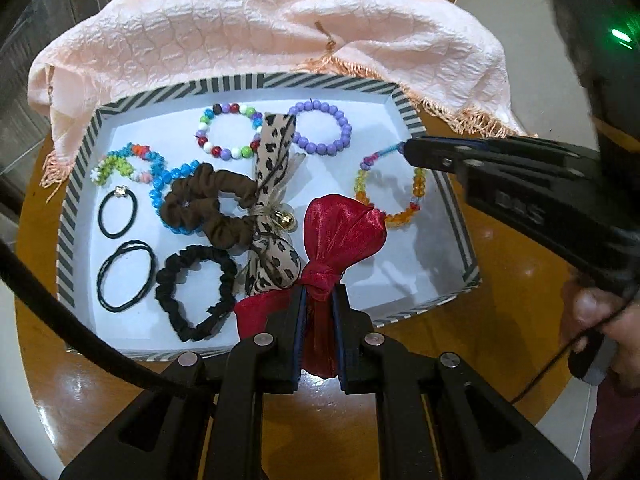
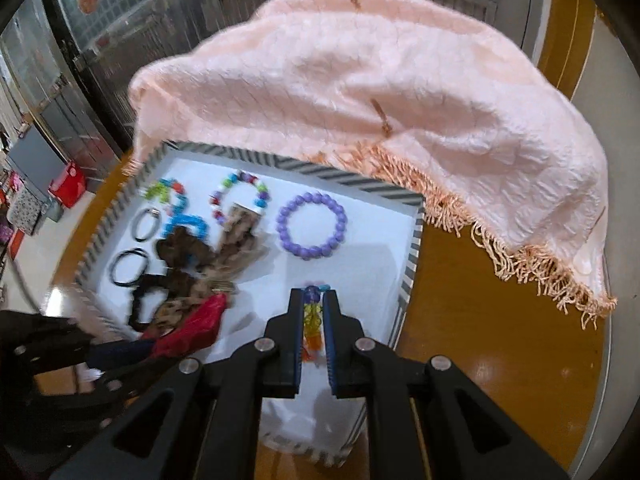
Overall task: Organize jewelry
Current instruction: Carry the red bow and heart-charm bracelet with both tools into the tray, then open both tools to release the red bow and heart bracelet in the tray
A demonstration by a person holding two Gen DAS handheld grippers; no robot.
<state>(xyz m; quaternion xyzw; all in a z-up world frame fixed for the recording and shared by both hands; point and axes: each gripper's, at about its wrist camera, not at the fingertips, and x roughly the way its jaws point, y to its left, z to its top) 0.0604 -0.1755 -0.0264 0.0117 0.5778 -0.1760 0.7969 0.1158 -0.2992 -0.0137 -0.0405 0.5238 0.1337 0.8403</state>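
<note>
Left claw clenched on red bow, right claw pinching crystal bracelet; both over striped tray, likely for placing.

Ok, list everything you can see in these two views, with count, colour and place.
tray: one, striped rim, white floor, on the table
table: one, glossy brown wood, under the tray
shawl: one, peach with fringe, draped behind the tray
bead bracelets: purple bracelet far middle; mixed-colour bracelet beside it; blue bracelet and small floral bracelet at left
crystal bracelet: one, orange, yellow and purple, right side, hanging from the right tongs
scrunchies: brown scrunchie centre; black scrunchie near left
hair ties: two, thin black, left edge
leopard bow: one, beige and black, centre
red bow: one, satin, near edge, in the left tongs
left tongs: shut on the red bow
right tongs: shut on the crystal bracelet
hand: one, at right
</note>
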